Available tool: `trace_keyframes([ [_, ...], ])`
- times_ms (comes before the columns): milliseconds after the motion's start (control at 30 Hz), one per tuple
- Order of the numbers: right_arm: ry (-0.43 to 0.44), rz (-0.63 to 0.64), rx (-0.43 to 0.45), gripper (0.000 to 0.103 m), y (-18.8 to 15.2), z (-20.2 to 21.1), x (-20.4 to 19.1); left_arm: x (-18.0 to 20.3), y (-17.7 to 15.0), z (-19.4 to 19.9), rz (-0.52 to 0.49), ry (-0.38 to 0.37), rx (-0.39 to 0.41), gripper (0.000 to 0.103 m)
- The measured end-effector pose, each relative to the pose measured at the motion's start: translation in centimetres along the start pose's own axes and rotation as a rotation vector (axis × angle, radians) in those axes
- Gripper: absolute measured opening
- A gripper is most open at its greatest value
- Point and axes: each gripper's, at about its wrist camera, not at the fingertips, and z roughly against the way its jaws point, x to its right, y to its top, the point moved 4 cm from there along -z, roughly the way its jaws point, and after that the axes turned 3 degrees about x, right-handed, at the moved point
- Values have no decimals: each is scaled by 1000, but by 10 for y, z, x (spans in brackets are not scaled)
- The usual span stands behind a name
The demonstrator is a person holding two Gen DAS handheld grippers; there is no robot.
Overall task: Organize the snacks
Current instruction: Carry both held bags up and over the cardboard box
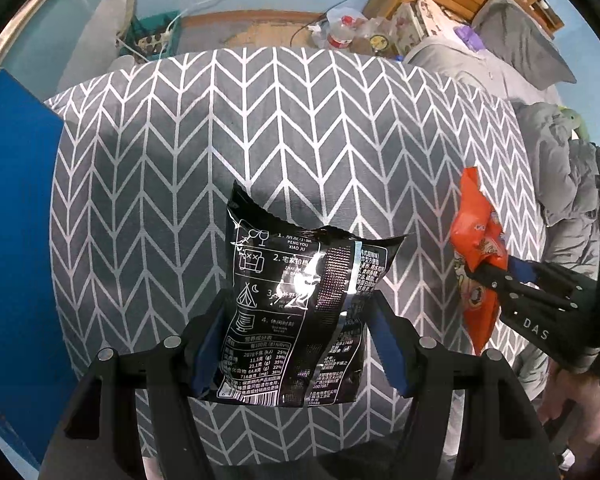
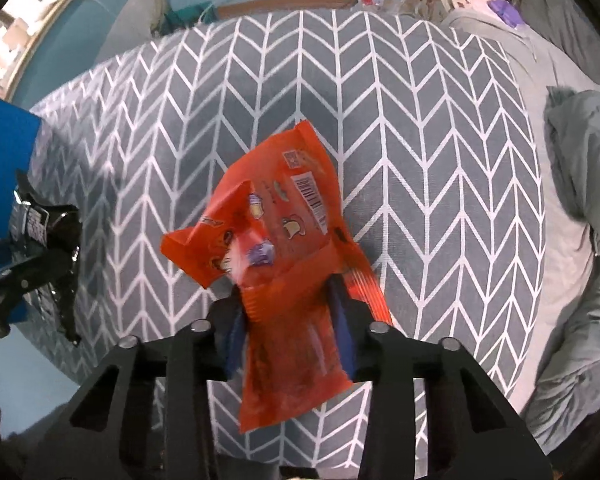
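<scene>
Above a grey chevron-patterned cloth (image 1: pixel 284 120), the left gripper (image 1: pixel 296 340) clamps a black snack bag (image 1: pixel 292 300). The right gripper (image 2: pixel 290 312) pinches an orange snack packet (image 2: pixel 272 240).

The right gripper (image 2: pixel 290 316) clamps an orange snack packet (image 2: pixel 276 240) above the grey chevron cloth (image 2: pixel 420 160); at the left edge the left gripper (image 2: pixel 40 276) holds a black packet (image 2: pixel 36 216)

You see a black snack bag (image 1: pixel 296 312) with white print, an orange snack bag (image 2: pixel 284 264), a grey cloth (image 1: pixel 300 128) with white chevron lines, and a blue box (image 1: pixel 16 240).
</scene>
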Motion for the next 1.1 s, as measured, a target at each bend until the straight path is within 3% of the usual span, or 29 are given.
trace_keyframes([
  [167, 28, -23, 13, 28, 4, 7, -6, -7, -3, 13, -3, -14, 10, 68],
  [333, 69, -28, -1, 31, 0, 14, 10, -15, -5, 21, -3, -19, 18, 68],
  [400, 59, -30, -5, 41, 1, 10, 14, -13, -6, 20, -2, -16, 19, 68],
  [467, 38, -24, -23, 64, 0, -1, 16, -15, -6, 20, 3, -13, 19, 68],
  [500, 29, -17, -25, 69, 0, -5, 16, -16, -7, 20, 7, -13, 17, 68],
  [700, -48, 75, -37, 77, 3, -26, 4, -21, -10, 20, 29, -12, 18, 68],
  [733, -65, 91, -34, 77, 3, -28, 1, -21, -10, 21, 33, -13, 19, 68],
  [800, -108, 114, -30, 66, 3, -31, -4, -23, -10, 22, 40, -13, 22, 68],
  [833, -118, 122, -21, 54, 4, -31, -8, -23, -10, 23, 44, -14, 24, 68],
  [1100, -32, 62, 23, 28, 10, -6, -9, -32, -11, 36, 61, -12, 46, 68],
])
